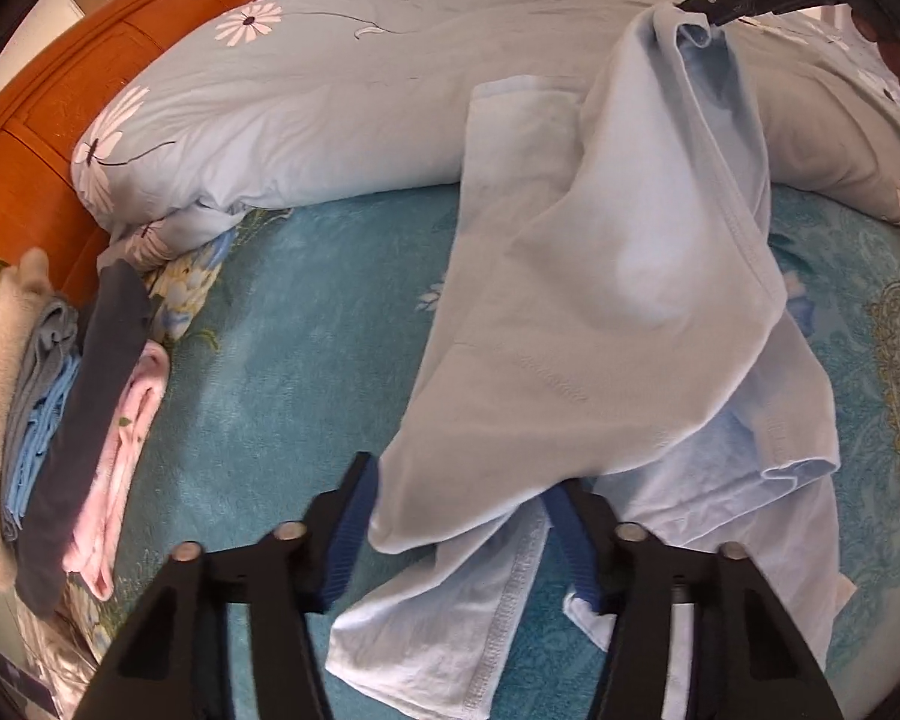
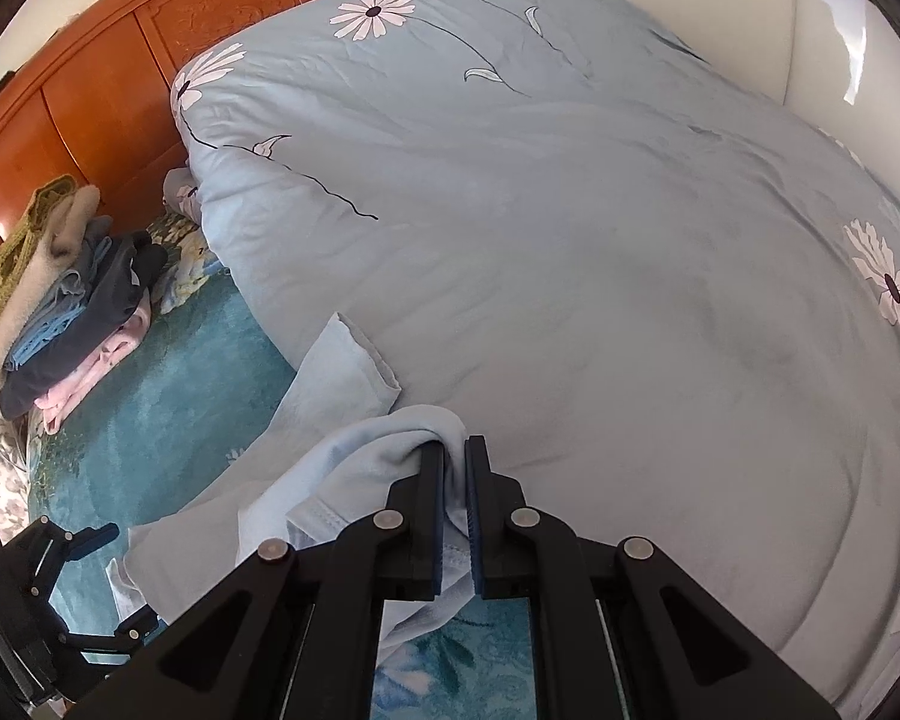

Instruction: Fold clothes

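A pale blue T-shirt (image 1: 600, 312) lies crumpled on the teal bedspread (image 1: 282, 348). My right gripper (image 2: 453, 450) is shut on one edge of the shirt (image 2: 354, 468) and lifts it toward the duvet; it also shows in the left wrist view (image 1: 699, 3) at the top right. My left gripper (image 1: 468, 480) is open, its blue-padded fingers (image 1: 354, 516) straddling the shirt's near end, which drapes between them. It also shows at the lower left of the right wrist view (image 2: 99, 534).
A stack of folded clothes (image 1: 72, 414) sits at the left by the orange wooden headboard (image 1: 48, 114). A bulky light-blue daisy-print duvet (image 2: 570, 228) fills the far side of the bed. A white wall (image 2: 720, 0) is beyond.
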Tool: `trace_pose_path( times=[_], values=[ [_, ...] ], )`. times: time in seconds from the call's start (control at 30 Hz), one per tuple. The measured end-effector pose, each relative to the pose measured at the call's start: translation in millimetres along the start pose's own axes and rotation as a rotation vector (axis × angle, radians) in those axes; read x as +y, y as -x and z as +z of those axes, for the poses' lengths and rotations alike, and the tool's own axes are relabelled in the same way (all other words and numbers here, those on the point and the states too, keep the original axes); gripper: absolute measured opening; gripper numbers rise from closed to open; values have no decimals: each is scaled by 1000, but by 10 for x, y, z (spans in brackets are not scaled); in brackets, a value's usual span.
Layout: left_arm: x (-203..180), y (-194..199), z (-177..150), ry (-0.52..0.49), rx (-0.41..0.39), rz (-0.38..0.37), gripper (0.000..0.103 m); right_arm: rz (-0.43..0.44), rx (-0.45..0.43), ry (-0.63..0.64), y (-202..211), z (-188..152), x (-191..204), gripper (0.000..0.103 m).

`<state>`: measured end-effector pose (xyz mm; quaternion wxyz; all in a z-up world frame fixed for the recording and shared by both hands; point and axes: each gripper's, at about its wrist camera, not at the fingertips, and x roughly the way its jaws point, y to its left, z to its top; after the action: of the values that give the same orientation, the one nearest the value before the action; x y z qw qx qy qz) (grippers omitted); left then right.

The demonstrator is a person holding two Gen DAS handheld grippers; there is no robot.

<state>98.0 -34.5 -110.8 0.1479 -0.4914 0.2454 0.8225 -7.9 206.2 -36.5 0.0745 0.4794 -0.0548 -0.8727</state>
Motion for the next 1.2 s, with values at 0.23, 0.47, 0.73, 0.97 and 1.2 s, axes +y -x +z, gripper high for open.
trace_pose_path(
  times=[0.23,0.47,0.73,0.97,1.2],
  values=[
    [349,235,42,285,-65,-117,3,13,-9,20,113,-20,76,6],
    [787,737,-46,495,-192,-56,2,57,-91,57,457,89,267,6],
    [1109,1546,-134,569,-327,64,2,99,-266,167,1083,375,660,1],
    [1115,1821,-412,610,-322,147,2,187,-179,258,966,107,912,1],
    [1203,1816,-929,747,-283,185,2,181,45,437,307,-685,1029,19]
  ],
)
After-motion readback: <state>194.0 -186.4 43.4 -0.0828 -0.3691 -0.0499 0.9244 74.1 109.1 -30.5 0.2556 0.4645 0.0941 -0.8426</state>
